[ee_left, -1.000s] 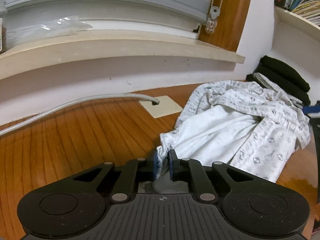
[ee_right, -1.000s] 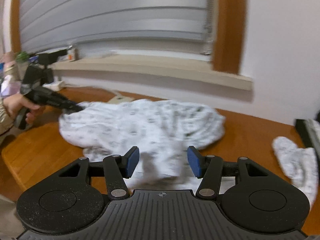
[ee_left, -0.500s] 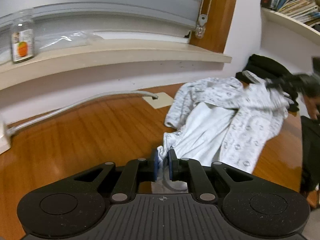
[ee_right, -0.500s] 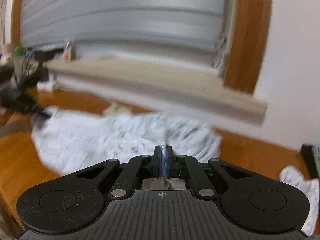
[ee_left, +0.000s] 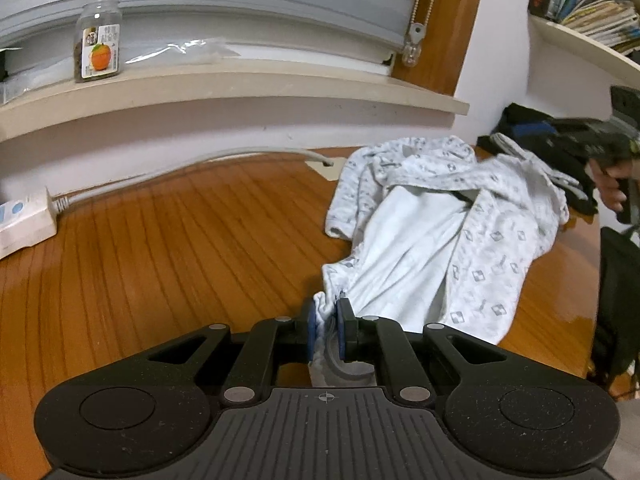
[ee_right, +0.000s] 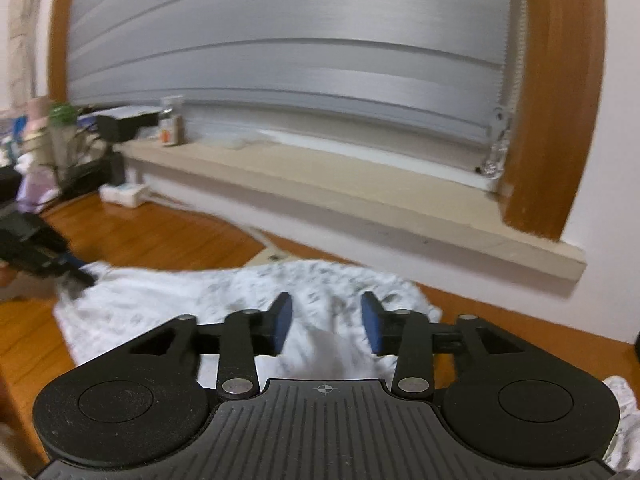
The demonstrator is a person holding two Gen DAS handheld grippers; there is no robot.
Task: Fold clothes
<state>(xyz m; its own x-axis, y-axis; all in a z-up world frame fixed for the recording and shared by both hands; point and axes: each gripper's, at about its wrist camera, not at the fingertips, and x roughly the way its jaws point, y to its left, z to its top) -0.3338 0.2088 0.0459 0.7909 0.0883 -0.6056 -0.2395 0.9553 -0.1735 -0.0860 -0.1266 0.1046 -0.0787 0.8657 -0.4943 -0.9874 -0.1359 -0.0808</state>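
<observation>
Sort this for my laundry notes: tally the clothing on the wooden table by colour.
White patterned fabric garment: 1
White towel-like cloth, only partly visible: 1
Dark clothing pile, pieces indistinct: 1
Total: 3

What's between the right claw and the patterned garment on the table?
Nothing visible. The right claw is opening directly over the garment, with only cloth showing in the gap and its pads not pressing on it. The left claw grips the garment's far corner, off to the side.

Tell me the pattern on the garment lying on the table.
The garment is white with small grey diamond-shaped prints, plain white inside; clearest in the left wrist view.
</observation>
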